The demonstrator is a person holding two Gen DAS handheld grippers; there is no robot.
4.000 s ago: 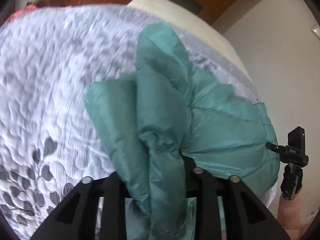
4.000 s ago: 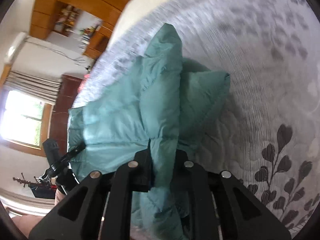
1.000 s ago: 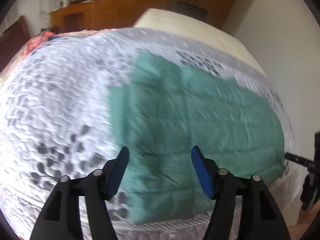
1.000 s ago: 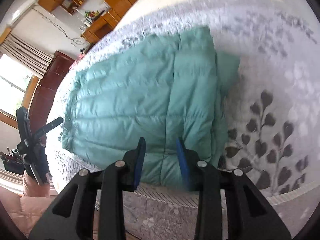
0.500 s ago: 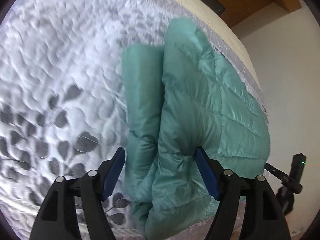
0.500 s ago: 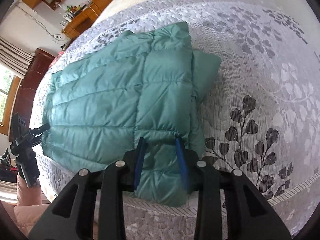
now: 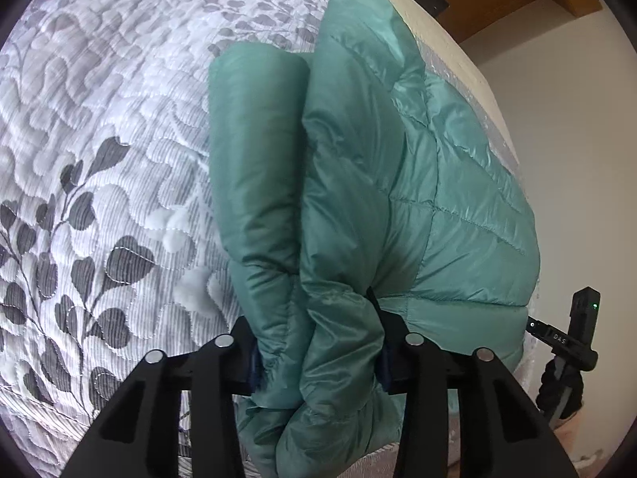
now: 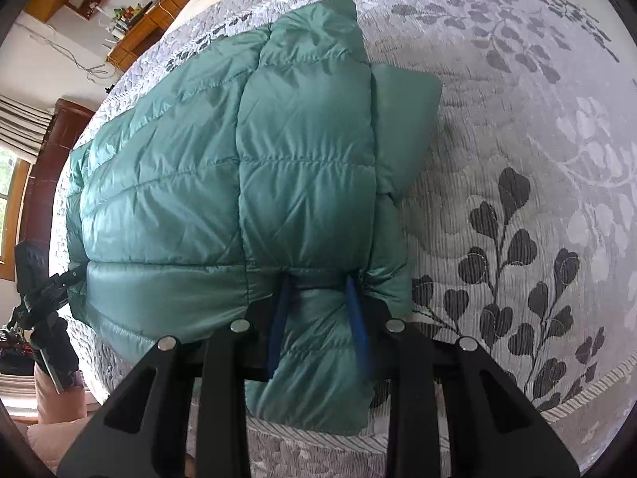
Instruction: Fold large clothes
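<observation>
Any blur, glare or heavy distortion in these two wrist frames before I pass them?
Left wrist view: sharp, soft daylight sheen on the green puffer jacket, no blown-out glare; strong fisheye bulge bends the quilted bedspread, corners vignetted black. Right wrist view: also sharp on the jacket; the window at the left edge is overexposed; only faint shadow beside the jacket.

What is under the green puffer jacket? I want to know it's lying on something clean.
The green puffer jacket lies on a white quilted bedspread with grey leaf patterns, its near edge overhanging the bed's side. Whatever is directly beneath the jacket is covered.
</observation>
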